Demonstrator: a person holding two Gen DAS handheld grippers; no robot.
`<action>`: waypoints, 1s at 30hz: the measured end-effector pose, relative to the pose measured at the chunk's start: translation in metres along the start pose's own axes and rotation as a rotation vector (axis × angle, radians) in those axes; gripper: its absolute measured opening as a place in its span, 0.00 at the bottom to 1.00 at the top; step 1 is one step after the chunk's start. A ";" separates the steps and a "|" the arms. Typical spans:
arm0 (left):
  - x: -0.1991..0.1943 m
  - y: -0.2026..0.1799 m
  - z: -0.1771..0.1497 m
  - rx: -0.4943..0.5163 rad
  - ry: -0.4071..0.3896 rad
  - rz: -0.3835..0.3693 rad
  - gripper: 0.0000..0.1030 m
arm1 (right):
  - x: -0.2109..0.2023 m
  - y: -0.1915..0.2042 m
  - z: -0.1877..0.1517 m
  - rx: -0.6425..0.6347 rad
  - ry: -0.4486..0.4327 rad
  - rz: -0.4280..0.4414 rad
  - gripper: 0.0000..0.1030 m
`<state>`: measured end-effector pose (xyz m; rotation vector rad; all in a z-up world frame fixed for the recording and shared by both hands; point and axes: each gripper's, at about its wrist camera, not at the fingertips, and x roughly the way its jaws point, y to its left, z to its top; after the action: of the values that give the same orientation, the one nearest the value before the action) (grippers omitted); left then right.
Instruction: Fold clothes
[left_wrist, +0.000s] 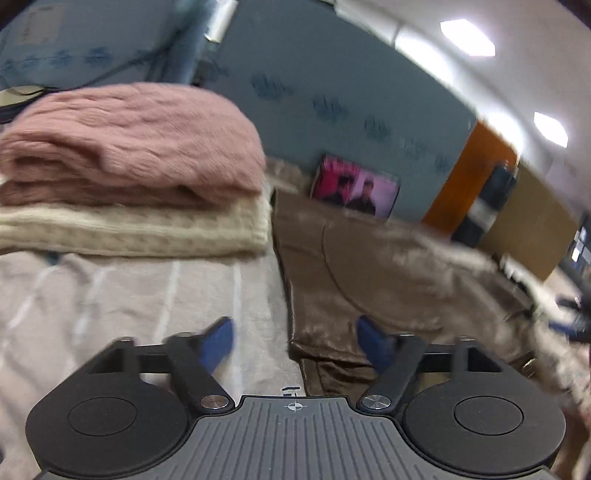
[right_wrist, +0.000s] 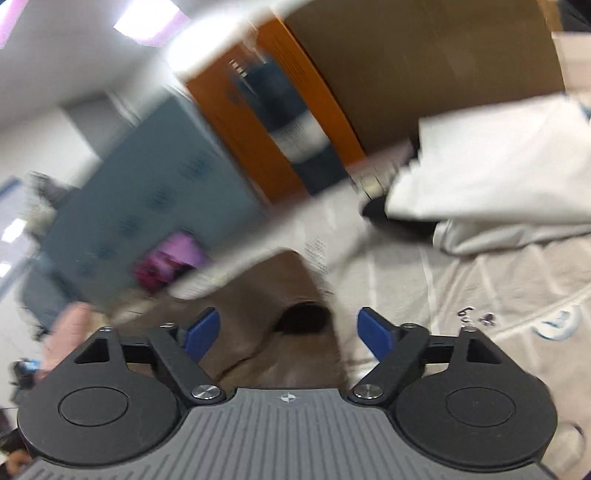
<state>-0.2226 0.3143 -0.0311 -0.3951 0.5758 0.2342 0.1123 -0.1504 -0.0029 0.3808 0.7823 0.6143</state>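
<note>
Two folded sweaters, pink sweater (left_wrist: 129, 144) on cream sweater (left_wrist: 136, 229), sit ahead and left of my left gripper (left_wrist: 294, 343), whose jaws gape with nothing between them. Its right blue pad overlaps the brown garment (left_wrist: 369, 266). My right gripper (right_wrist: 289, 334) spreads wide and empty above the same garment's sleeve opening (right_wrist: 304, 317), white clothes (right_wrist: 491, 173) beyond to its right.

Brown velvety garment (left_wrist: 354, 266) sprawls unfolded on the pale sheet, beside a folded fuzzy pink knit sweater (left_wrist: 129, 144) stacked on a folded cream cable-knit sweater (left_wrist: 140, 229).
</note>
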 end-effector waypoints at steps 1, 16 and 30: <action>0.002 -0.005 -0.002 0.033 0.003 0.015 0.30 | 0.014 -0.003 0.001 0.026 0.019 -0.035 0.56; 0.008 -0.037 0.002 0.173 -0.008 -0.071 0.13 | 0.045 -0.004 0.019 -0.017 -0.015 -0.155 0.32; -0.039 -0.054 -0.040 0.313 0.075 -0.138 0.85 | -0.032 0.035 -0.064 -0.260 0.097 0.267 0.73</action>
<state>-0.2564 0.2446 -0.0236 -0.1398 0.6442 -0.0048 0.0340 -0.1385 -0.0089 0.2187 0.7384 0.9795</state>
